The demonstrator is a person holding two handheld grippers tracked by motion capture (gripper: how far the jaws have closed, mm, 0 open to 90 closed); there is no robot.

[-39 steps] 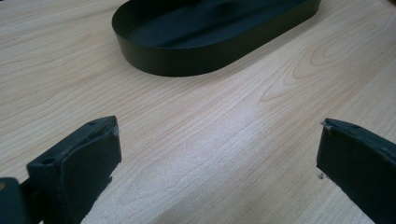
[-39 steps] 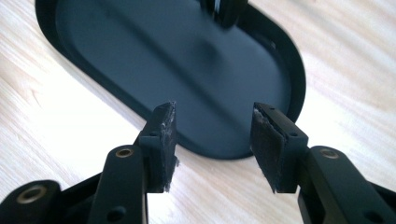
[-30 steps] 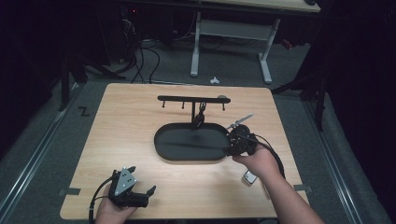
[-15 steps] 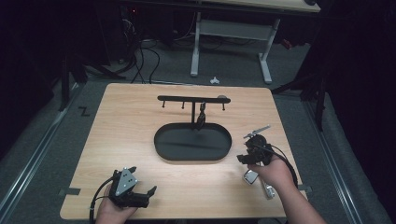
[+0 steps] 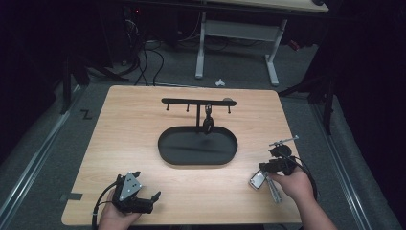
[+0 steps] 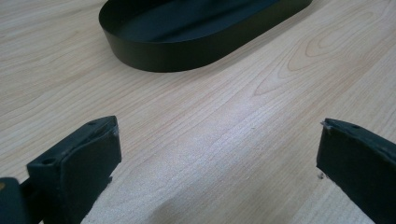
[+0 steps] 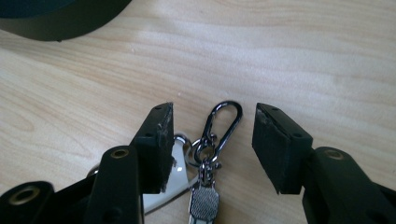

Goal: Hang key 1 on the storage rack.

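Glossy metal keychain clip point(image 7: 223, 122) on smooth pale wood table point(image 7: 303, 56); matt black tray point(image 6: 196, 28)

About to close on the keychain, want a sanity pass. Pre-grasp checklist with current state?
1. Right gripper jaws open: ok.
2. Carabiner of the keychain between the jaws: ok.
3. Pads clear of the clip, no contact yet: ok.
4. Keychain flat on the table, apart from the black tray: ok.
5. Free hook on the rack: ok.
6. Left gripper open, near the table's front edge: ok.
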